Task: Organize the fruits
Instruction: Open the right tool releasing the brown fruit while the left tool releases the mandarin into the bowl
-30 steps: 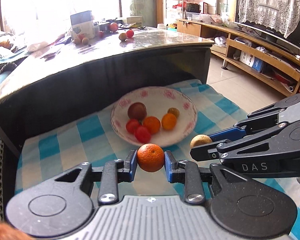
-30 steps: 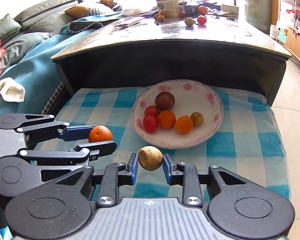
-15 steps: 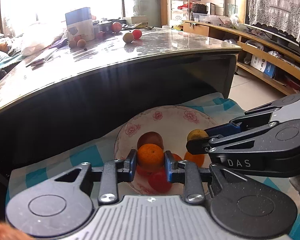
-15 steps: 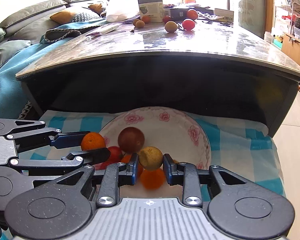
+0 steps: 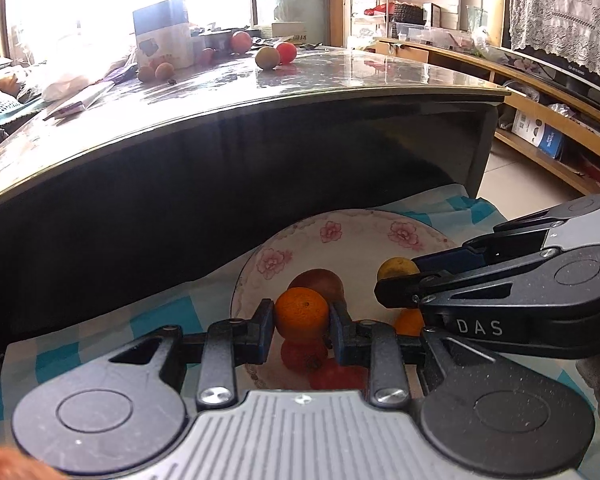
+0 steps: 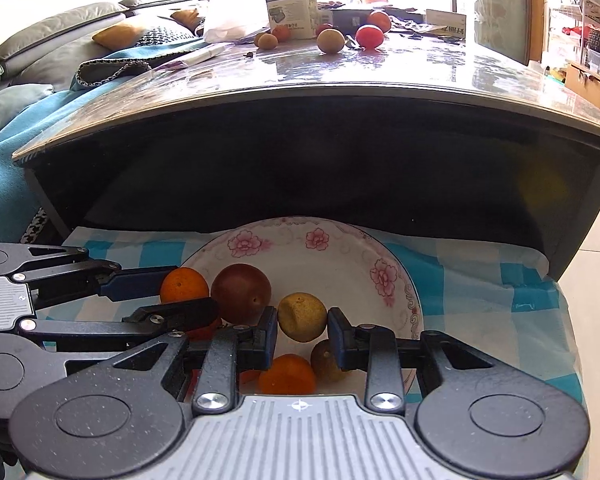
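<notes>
Fruit fills both views. In the left wrist view, the left gripper [image 5: 301, 320] is clamped on an orange [image 5: 302, 313], holding it above the near-left part of a floral plate [image 5: 332, 236] that sits on a blue-checked cloth [image 5: 112, 332] at the foot of a dark glossy table [image 5: 260, 92]. Under the orange lie a brown round fruit [image 5: 324, 280], another orange and a red fruit. The right gripper [image 5: 396, 280] enters from the right, closed around a yellow-green fruit [image 5: 396, 268] over the plate. In the right wrist view, the right gripper [image 6: 302, 322] pinches that yellow-green fruit [image 6: 302, 317] between its blue pads above the middle of the plate [image 6: 340, 248]; below it rest an orange and a dull green fruit, with the brown fruit [image 6: 241, 293] just to the left. The left gripper [image 6: 180, 288] reaches in from the left, shut on its orange [image 6: 184, 285] beside the brown fruit. More loose fruit [image 6: 331, 41] and a carton [image 6: 290, 4] stand at the table's far edge.
</notes>
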`<action>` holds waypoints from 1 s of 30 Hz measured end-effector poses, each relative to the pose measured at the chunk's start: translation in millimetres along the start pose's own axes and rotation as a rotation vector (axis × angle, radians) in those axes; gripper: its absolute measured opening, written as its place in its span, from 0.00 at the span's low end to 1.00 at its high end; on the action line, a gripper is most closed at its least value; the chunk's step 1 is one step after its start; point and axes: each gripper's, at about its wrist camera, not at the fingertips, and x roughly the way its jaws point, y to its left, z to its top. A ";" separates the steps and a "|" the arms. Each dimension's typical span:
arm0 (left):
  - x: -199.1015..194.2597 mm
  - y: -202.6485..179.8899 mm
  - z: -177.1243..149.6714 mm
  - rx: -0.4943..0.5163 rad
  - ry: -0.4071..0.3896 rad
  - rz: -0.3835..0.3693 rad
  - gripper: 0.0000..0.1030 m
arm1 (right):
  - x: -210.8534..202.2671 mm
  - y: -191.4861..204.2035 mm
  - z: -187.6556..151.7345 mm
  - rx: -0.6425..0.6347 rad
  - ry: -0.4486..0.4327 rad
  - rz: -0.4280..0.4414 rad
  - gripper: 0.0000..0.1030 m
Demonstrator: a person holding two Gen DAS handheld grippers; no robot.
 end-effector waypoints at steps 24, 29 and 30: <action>-26.8 -1.1 0.3 -0.009 -0.028 0.037 0.50 | -28.4 2.6 2.2 0.036 -0.029 -0.031 0.30; -54.3 2.3 -10.8 -0.060 -0.040 0.066 0.55 | -49.5 14.6 -0.3 0.037 -0.013 -0.049 0.31; -60.8 3.2 -13.4 -0.073 -0.044 0.073 0.56 | -55.1 18.6 -1.5 0.029 -0.013 -0.054 0.31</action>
